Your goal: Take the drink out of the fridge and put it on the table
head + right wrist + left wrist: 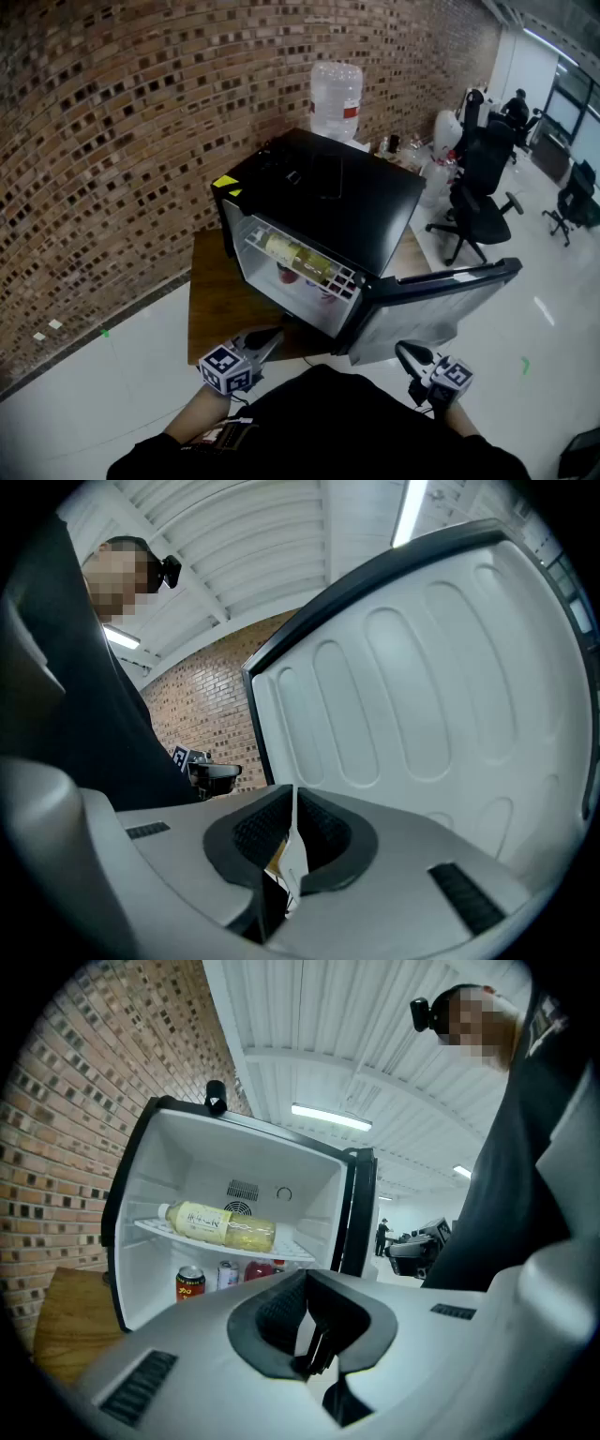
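Jaws clenched, nothing in them, on my left gripper [270,339] and right gripper [407,352], both low before the open fridge [356,202] on the counter [217,302]. Drink bottle [298,259] lies sideways on its upper shelf [292,1252], cans [190,1283] below.

A brick wall [112,141] of mixed brown and pale bricks fills the head view from 9 to 12 o'clock. Below it a pale, glossy floor [103,394] runs from 7 round to 4 o'clock, with a small green mark [104,332] at 8. A wooden desk [214,300] stands by the wall near the centre. Black office chairs [476,183] cluster at 2 o'clock, with another chair [577,202] at 3. Beyond them, between 1 and 2 o'clock, bright panels [581,112] may be windows or glass partitions; they are too blurred to tell. Overhead, a white ribbed ceiling [394,1044] carries strip lights [330,1117].
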`<act>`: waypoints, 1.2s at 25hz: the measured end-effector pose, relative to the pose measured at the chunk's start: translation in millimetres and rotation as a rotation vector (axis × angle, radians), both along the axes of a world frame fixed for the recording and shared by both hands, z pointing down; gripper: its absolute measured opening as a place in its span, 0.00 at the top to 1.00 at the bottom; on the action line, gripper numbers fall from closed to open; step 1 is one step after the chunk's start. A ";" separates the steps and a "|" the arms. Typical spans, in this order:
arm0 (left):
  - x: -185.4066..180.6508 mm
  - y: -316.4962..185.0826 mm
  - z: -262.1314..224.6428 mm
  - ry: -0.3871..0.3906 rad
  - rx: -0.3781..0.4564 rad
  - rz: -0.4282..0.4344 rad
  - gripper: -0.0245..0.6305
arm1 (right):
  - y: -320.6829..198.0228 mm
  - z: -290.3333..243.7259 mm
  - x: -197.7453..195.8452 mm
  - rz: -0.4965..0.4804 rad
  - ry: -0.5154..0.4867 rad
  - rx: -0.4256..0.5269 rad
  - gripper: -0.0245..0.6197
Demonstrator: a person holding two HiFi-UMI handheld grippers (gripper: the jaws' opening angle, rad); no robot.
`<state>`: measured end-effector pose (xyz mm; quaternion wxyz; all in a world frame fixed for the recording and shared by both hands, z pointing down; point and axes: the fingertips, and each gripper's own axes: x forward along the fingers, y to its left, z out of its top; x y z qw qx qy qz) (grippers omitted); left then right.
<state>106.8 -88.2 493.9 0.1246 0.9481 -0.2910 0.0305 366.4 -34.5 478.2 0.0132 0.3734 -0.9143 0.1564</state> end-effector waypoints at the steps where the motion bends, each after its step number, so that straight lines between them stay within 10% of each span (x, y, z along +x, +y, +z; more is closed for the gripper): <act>1: -3.1 -1.5 -1.6 0.004 0.005 -0.003 0.96 | -0.4 -3.9 -3.5 -0.002 0.007 0.005 0.91; 18: -96.4 -14.9 -12.3 -0.001 0.067 0.012 0.86 | -0.7 -69.0 -185.6 -0.301 0.147 0.066 0.70; 23: -137.8 -6.8 -14.2 0.023 0.065 0.022 0.86 | -18.0 -59.4 -262.4 -0.379 0.365 0.104 0.63; 30: -192.9 3.9 -11.8 0.036 0.066 0.014 0.86 | -105.6 -28.2 -313.6 -0.240 0.711 0.189 0.43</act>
